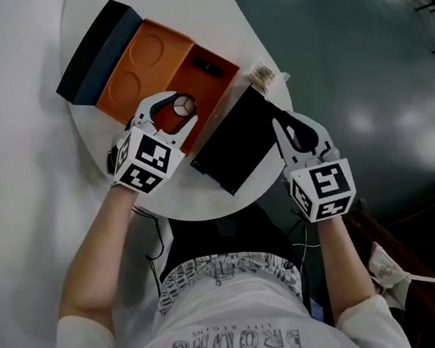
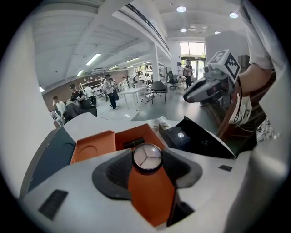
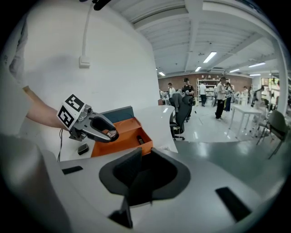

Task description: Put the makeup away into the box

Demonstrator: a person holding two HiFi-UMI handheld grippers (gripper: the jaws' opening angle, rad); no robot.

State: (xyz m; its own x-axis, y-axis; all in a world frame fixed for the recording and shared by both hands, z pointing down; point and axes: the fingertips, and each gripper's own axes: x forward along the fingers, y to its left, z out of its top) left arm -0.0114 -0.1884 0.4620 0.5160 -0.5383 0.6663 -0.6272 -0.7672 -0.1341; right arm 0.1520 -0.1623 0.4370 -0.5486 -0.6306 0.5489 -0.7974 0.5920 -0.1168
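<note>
Orange box [image 1: 181,59], placing step: left hand-held gripper [image 1: 180,110] clasps the round compact [image 1: 182,106] (right hand-held gripper [image 1: 292,127] pinches the black lid [image 1: 233,145]); next, lower and release.

Bright o'head lights [image 2: 182,9], glare on floor [image 1: 364,60]; fisheye edges dark, warped.
</note>
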